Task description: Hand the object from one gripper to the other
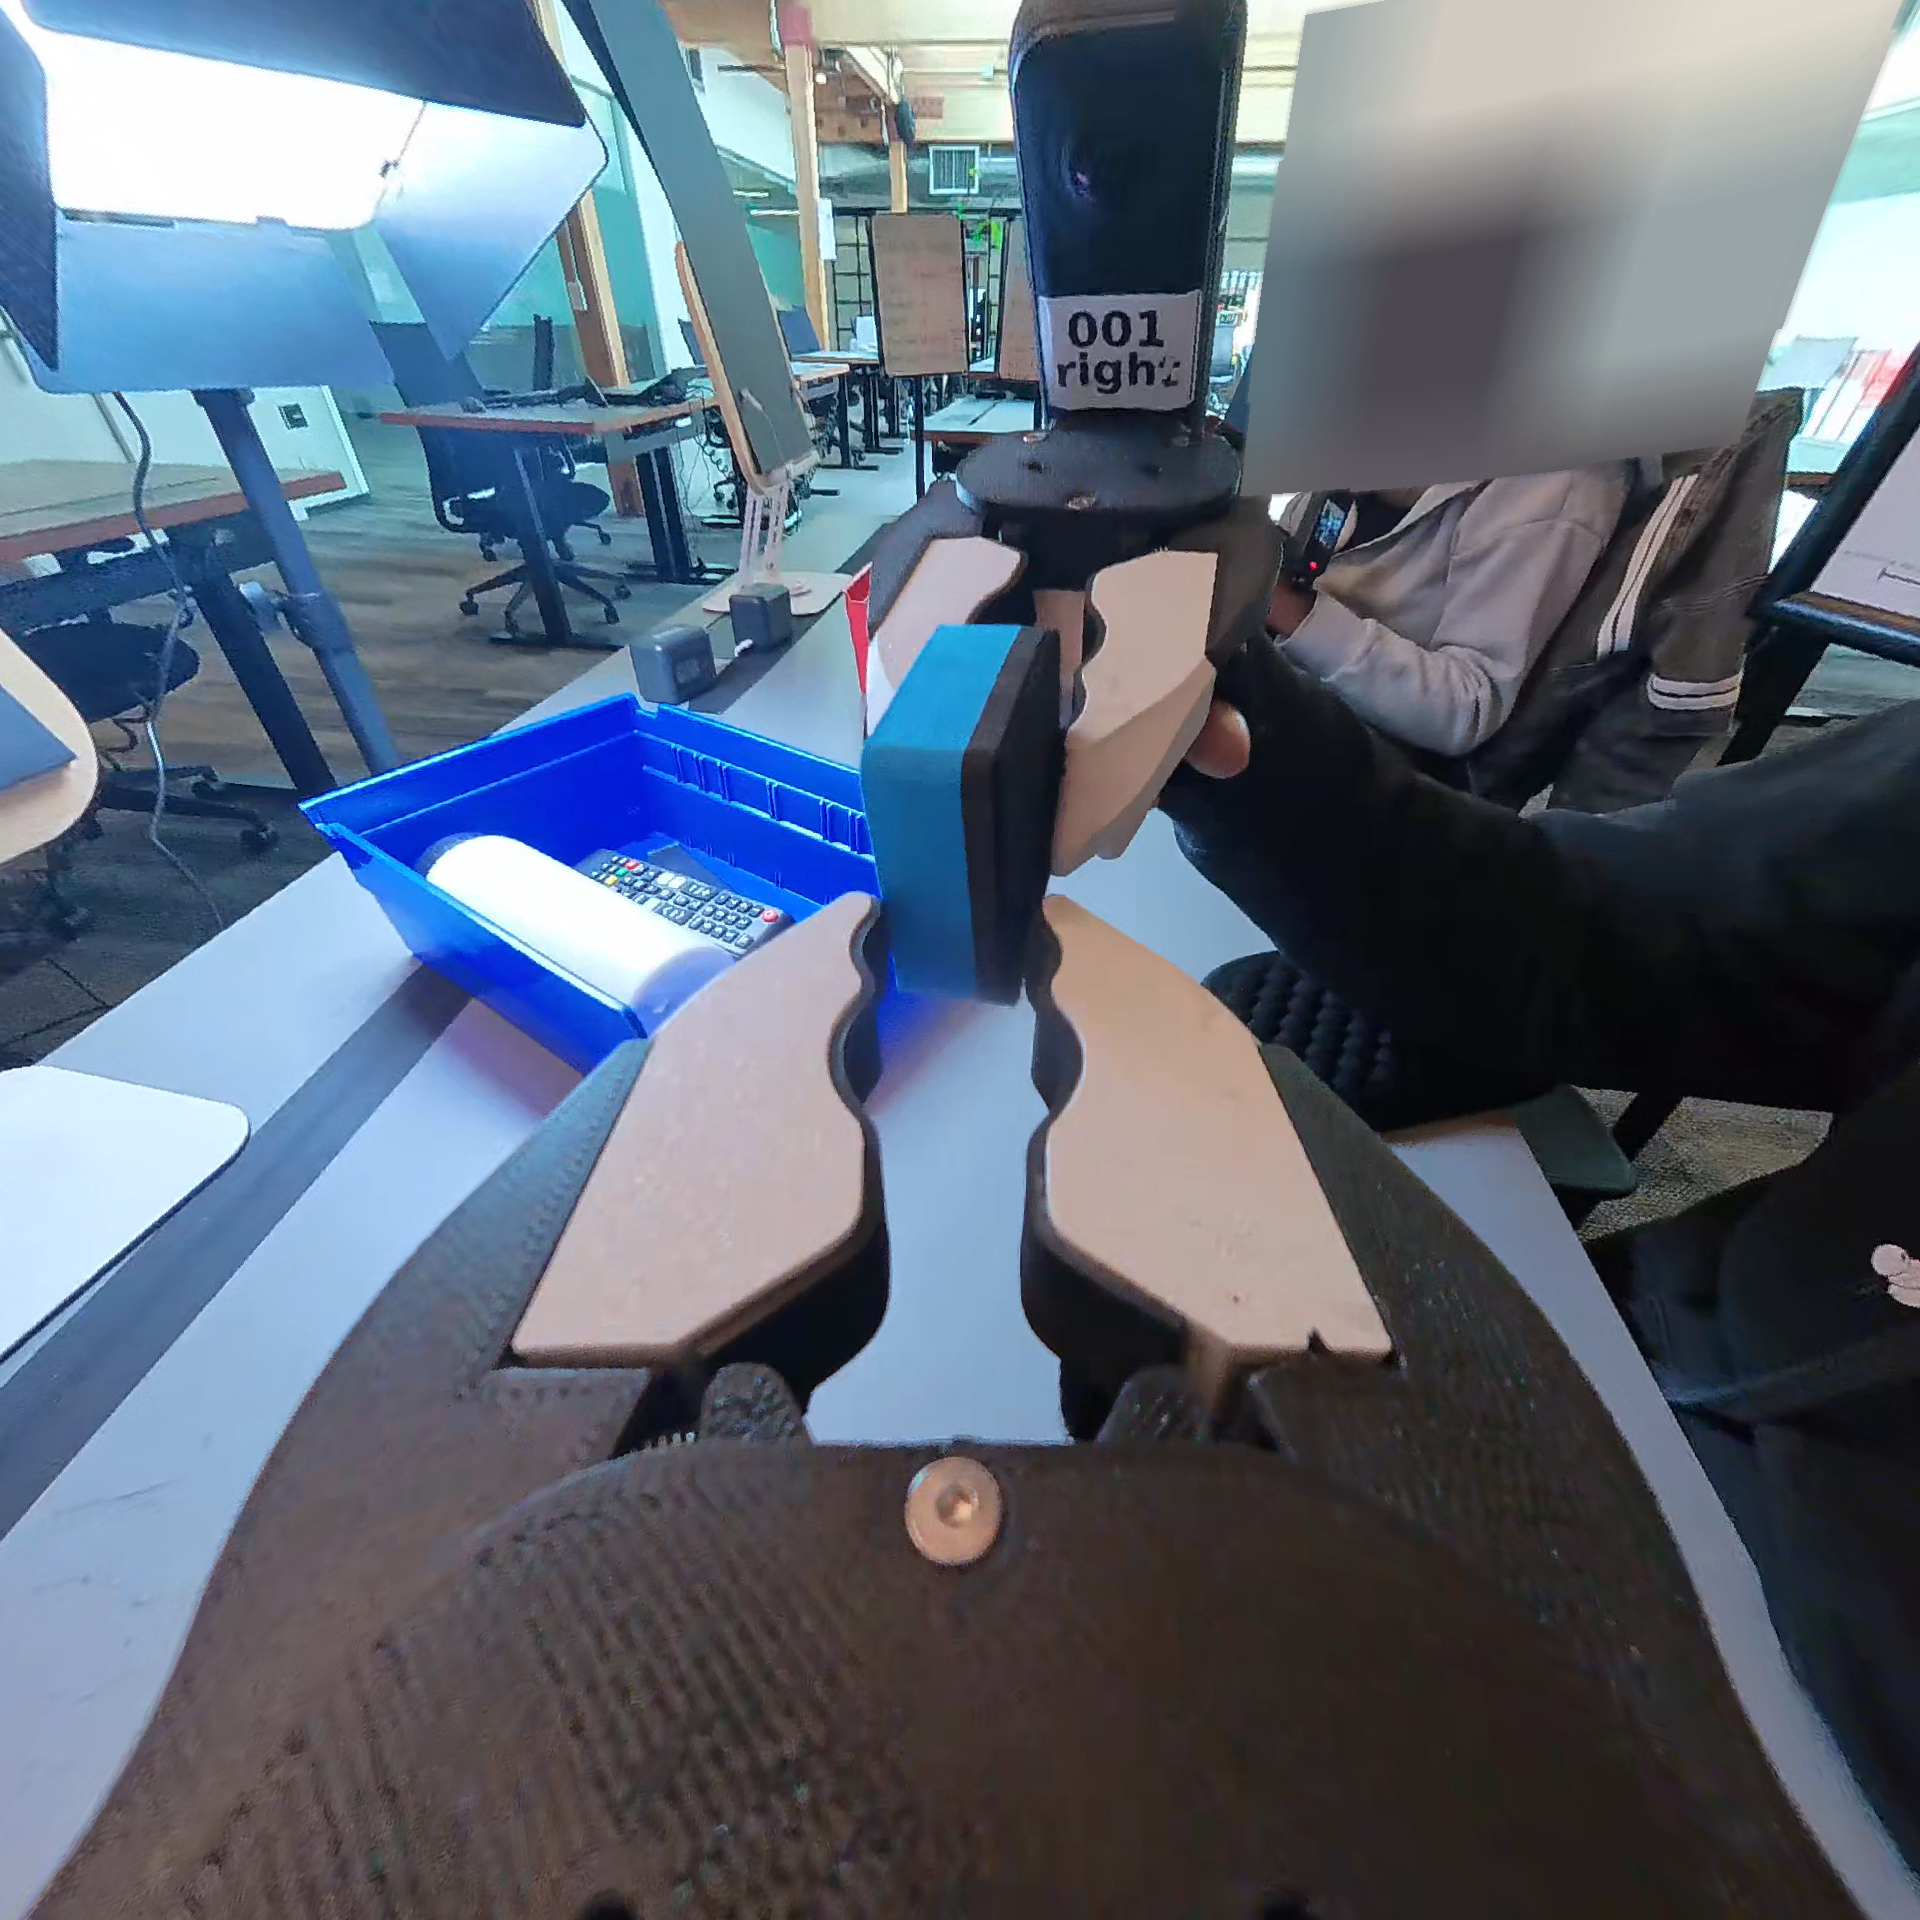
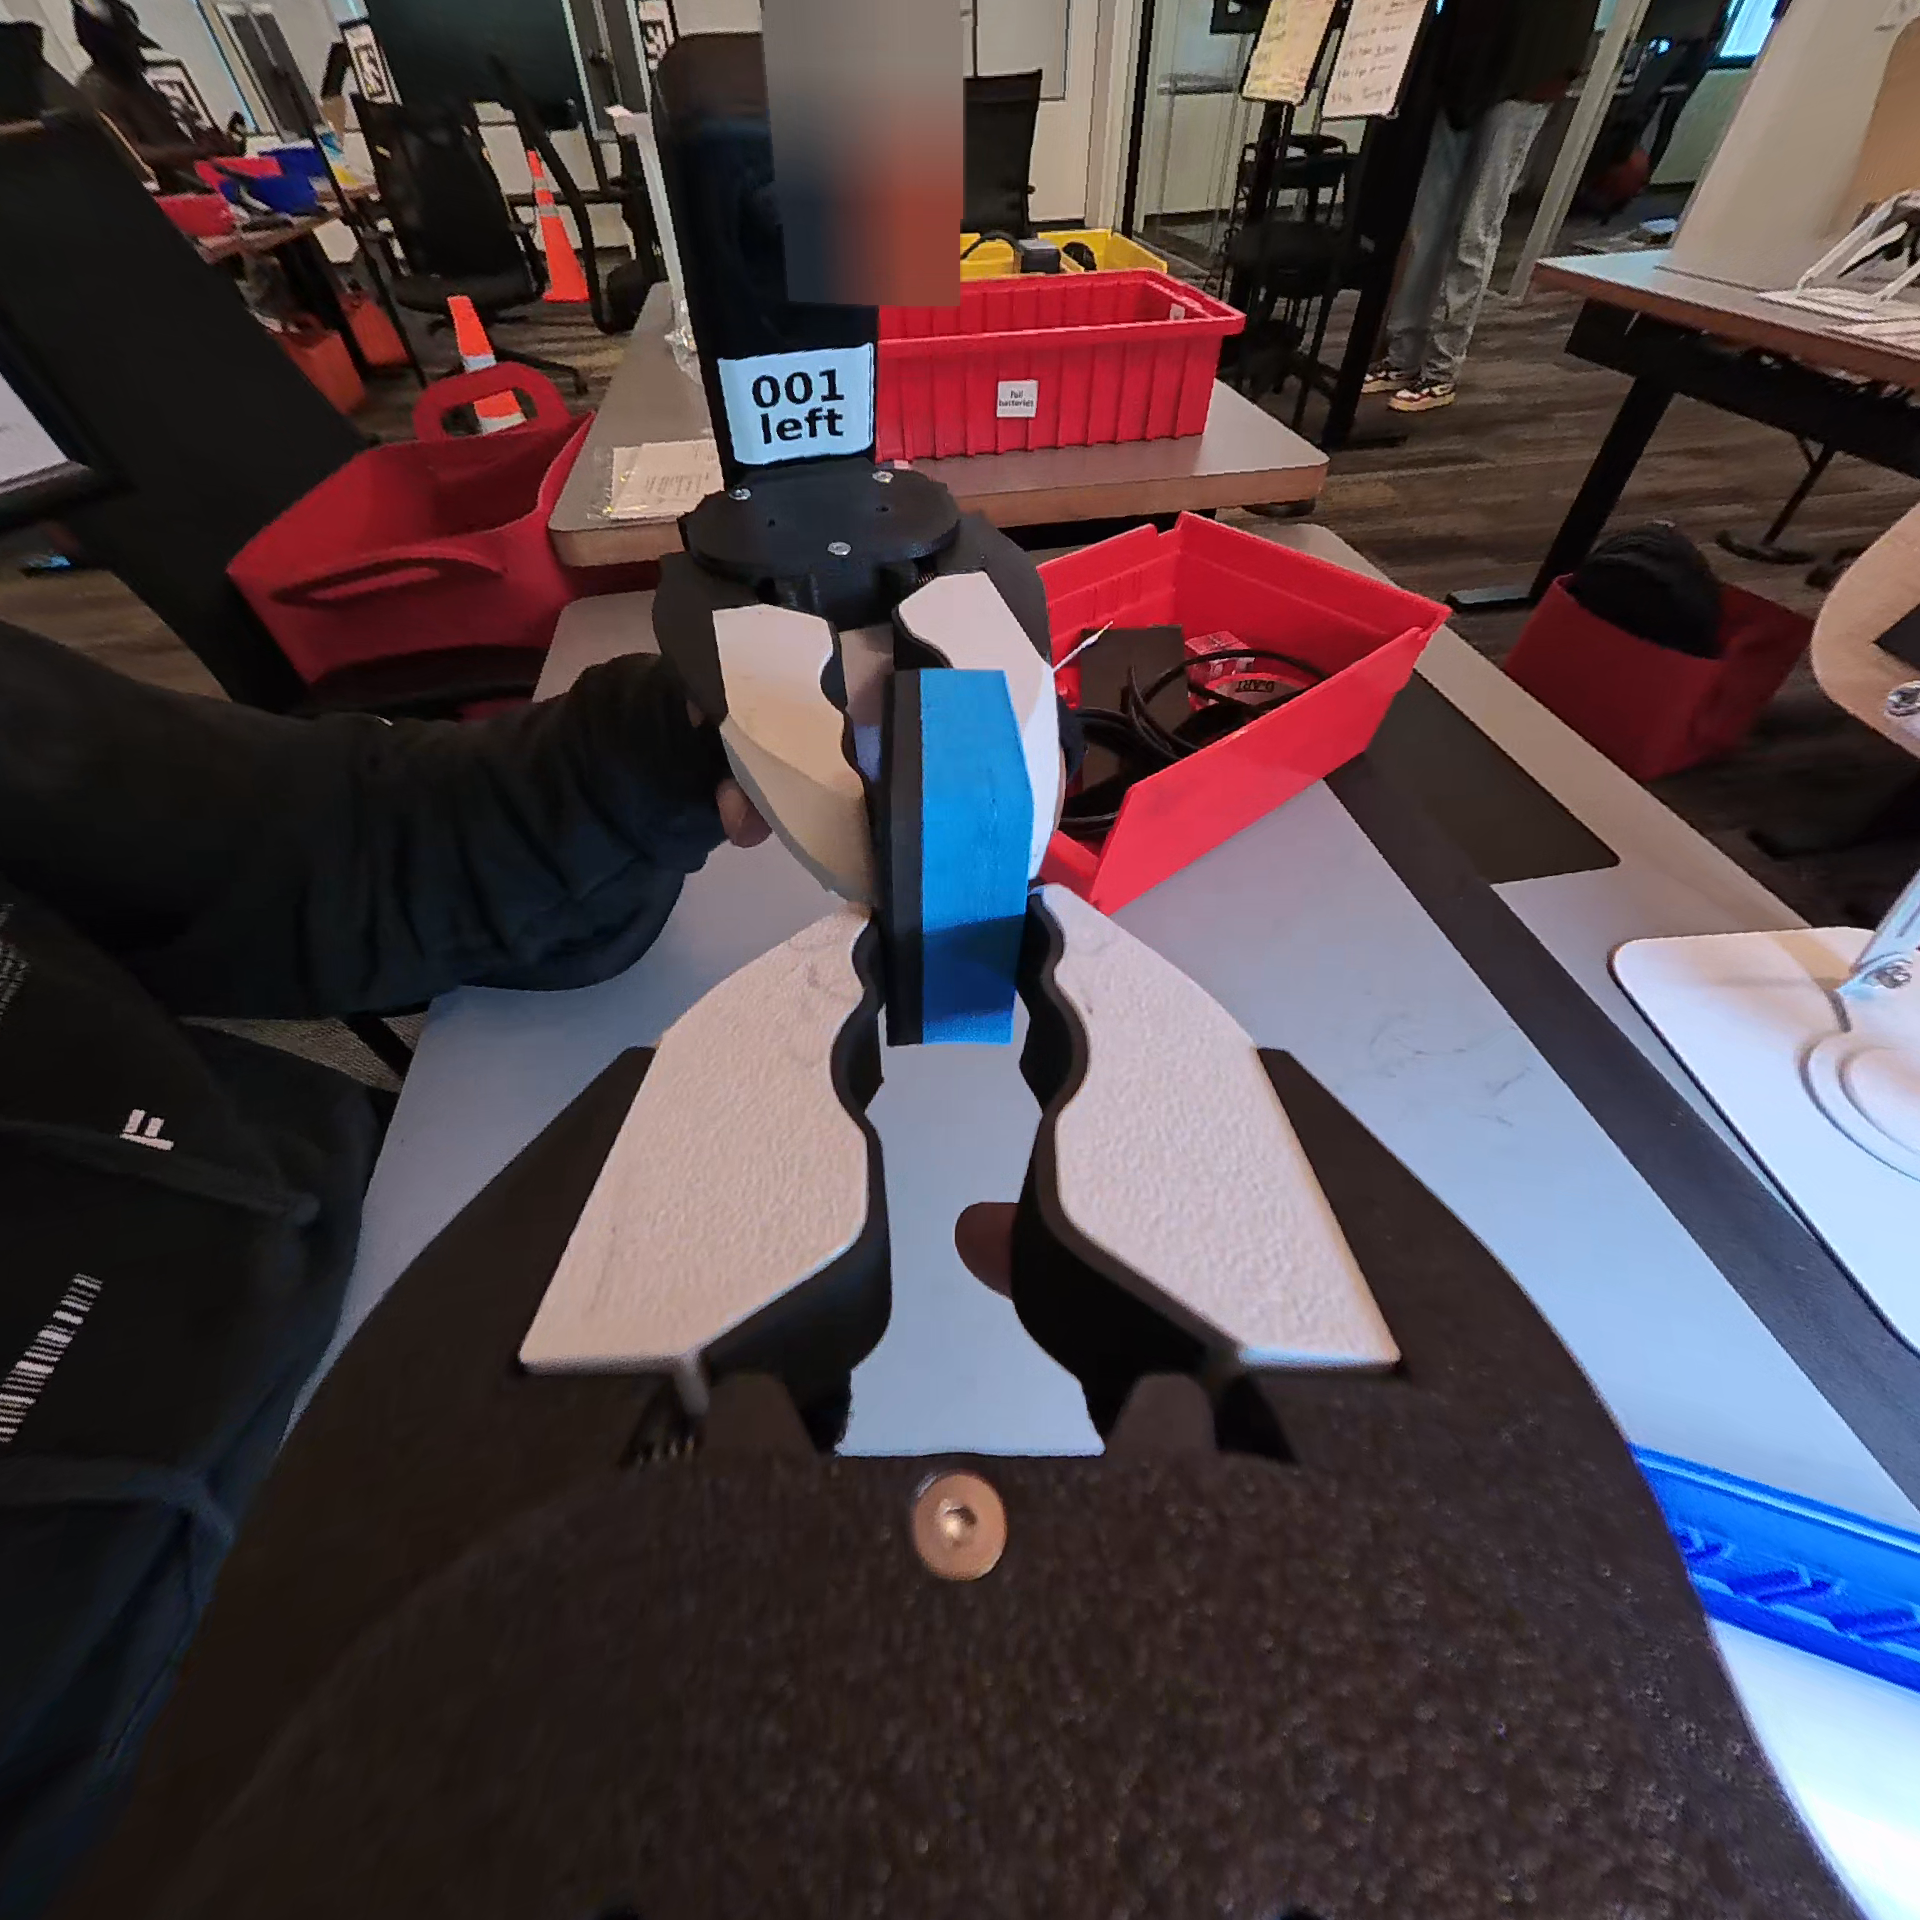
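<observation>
A foam block, blue on one side and black on the other [image 1: 925, 831], is held upright in the air above the grey table [image 1: 312, 1049]. My left gripper [image 1: 956, 914] is closed on its near lower end. My right gripper [image 1: 987, 769] faces it from the other side and is closed on the block's upper end. In the right wrist view, the block [image 2: 971, 831] sits between my right gripper's fingertips [image 2: 951, 925], with the left gripper [image 2: 935, 831] clamped on its far end. Both grippers hold the block at once.
A blue bin [image 1: 499, 821] holding a white roll [image 1: 582, 914] and a remote [image 1: 686, 899] sits on the table to the left. A red bin [image 2: 1299, 758] with cables [image 2: 1164, 717] is at the other end. A white pad [image 2: 1745, 1049] lies to one side. A seated person [image 1: 1455, 623] is behind.
</observation>
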A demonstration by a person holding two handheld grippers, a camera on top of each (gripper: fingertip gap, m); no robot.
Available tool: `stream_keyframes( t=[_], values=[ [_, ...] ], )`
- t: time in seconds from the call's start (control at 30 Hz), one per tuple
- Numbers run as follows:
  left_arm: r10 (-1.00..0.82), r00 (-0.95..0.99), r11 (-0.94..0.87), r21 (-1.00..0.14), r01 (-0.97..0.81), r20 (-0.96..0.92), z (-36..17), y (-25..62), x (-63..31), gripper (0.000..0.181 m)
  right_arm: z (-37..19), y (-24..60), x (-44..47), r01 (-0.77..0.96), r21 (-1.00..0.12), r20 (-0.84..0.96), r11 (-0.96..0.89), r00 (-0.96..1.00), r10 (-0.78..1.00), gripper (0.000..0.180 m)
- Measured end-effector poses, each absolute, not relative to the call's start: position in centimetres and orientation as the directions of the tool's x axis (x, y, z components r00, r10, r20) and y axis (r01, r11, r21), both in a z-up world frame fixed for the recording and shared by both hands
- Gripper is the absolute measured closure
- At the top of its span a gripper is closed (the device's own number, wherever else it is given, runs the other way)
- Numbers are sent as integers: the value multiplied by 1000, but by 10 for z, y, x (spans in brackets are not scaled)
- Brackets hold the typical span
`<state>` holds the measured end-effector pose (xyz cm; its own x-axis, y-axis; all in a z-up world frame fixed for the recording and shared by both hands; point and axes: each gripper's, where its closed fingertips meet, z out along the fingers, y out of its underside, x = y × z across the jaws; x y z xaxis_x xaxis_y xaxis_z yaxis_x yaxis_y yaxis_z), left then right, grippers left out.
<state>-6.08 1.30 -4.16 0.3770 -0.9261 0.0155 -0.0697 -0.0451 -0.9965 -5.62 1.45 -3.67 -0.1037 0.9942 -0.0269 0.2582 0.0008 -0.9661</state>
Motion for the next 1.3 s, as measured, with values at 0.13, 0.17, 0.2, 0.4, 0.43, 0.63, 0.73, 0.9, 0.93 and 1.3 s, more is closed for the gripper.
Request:
stream_keyframes(
  t=[0.13,0.17,0.2,0.4,0.43,0.63,0.73,0.9,0.93,1.3],
  values=[
    [-930,364,-63,-998,-32,47,-36,12,-62,157,-32,14,-58,219,-976,-41,-15,-113,993,156],
    [-929,367,-60,-998,-25,46,-35,13,-63,157,-30,15,-59,204,-979,-37,-14,-111,993,156],
    [-928,369,-57,-998,-17,47,-33,13,-64,157,-28,15,-60,186,-982,-33,-12,-109,994,156],
    [-921,385,-57,-998,2,53,-29,15,-68,158,-33,17,-63,175,-984,4,24,-112,994,146],
    [-921,385,-59,-998,5,56,-28,15,-69,158,-33,17,-64,167,-986,2,21,-112,994,146],
    [-924,375,-67,-997,37,76,-23,13,-71,156,-31,15,-67,142,-990,-27,-8,-136,990,156],
    [-922,373,-76,-994,78,100,-16,12,-72,142,-32,11,-69,144,-990,-26,-5,-149,989,156],
    [-926,372,-50,-997,63,70,-15,9,-70,157,-35,8,-72,150,-989,-28,-4,-159,987,156],
    [-927,368,-52,-997,61,71,-15,9,-70,157,-34,8,-72,148,-989,-27,-2,-161,987,156],
    [-933,353,-56,-998,37,66,-20,7,-67,158,-15,10,-67,52,-998,-30,-23,-150,988,156]
  ],
)
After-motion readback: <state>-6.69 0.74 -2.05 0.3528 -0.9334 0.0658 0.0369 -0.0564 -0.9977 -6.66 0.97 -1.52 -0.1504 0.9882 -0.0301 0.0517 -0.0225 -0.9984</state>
